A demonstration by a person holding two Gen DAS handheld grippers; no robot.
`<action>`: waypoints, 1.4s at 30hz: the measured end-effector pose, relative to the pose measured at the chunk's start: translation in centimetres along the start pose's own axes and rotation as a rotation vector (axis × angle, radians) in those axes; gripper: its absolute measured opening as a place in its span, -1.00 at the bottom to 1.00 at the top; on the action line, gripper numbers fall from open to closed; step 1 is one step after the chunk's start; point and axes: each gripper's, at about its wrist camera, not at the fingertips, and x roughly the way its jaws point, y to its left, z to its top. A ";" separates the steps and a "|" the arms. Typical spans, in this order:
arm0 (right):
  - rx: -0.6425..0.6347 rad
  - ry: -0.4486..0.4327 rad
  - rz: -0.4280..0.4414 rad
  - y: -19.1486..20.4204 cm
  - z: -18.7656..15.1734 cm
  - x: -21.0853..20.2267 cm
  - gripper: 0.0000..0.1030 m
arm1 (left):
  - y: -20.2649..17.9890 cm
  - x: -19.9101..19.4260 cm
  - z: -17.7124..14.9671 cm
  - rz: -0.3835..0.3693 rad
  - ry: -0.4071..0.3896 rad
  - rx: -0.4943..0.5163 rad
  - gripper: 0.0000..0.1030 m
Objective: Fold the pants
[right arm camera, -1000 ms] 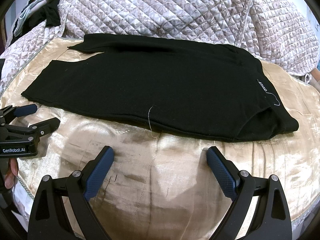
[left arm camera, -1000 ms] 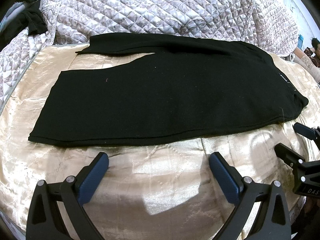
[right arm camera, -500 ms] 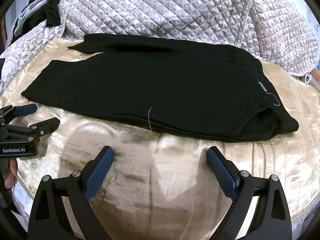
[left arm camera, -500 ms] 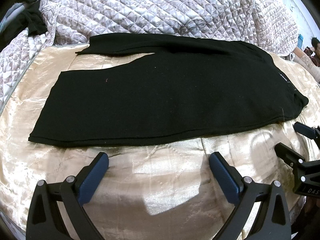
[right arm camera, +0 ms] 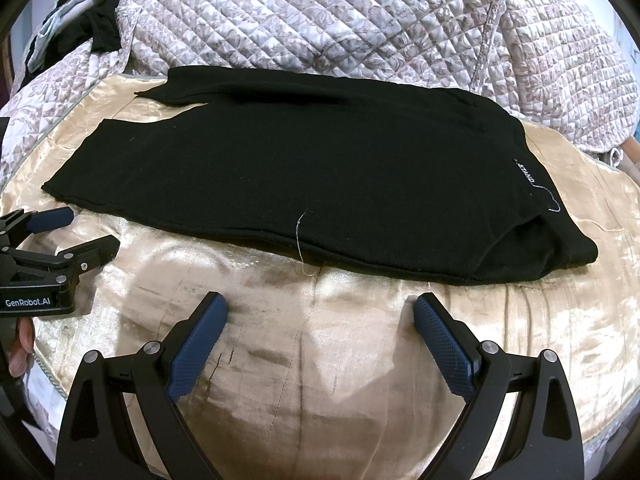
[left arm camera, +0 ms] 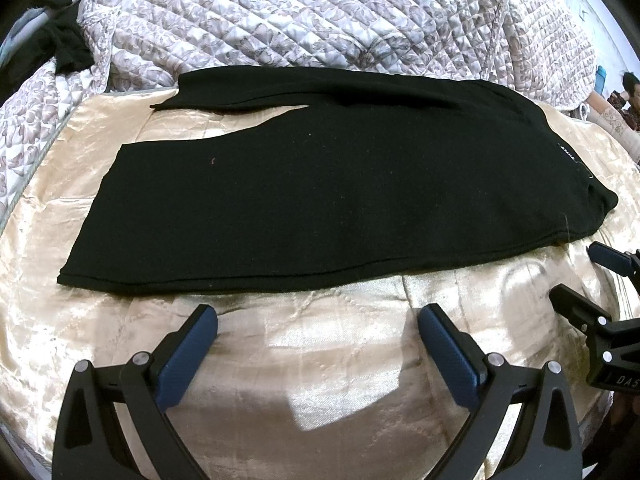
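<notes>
Below, both tongs (left arm camera: 318,330) (right arm camera: 320,318) gape before flat pants (left arm camera: 320,200).

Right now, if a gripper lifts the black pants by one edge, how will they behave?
The black pants lie limp, following the gold bedcover, so they would likely droop. The stacked legs may slide apart. The bedcover's sheen suggests pushing would slide them.

Bedroom: quilted bedspread (left arm camera: 320,20), satin sheet (right arm camera: 320,360).

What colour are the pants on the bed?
Black pants, with a small white-lettered label at the waist; clearest in the right wrist view.
</notes>
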 end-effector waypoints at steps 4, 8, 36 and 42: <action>0.000 0.000 0.000 0.0 0.0 0.0 0.85 | 0.0 0.0 0.0 0.000 -0.001 0.000 0.99; -0.001 0.000 -0.001 0.0 0.0 0.1 0.85 | 0.0 0.0 0.0 0.000 0.000 0.000 0.99; 0.001 -0.019 0.008 -0.2 -0.3 0.0 0.85 | -0.2 -0.1 0.0 0.001 -0.004 0.003 0.99; 0.003 -0.016 0.009 -0.1 -0.3 0.0 0.85 | -0.2 -0.2 0.1 0.000 -0.003 0.002 0.98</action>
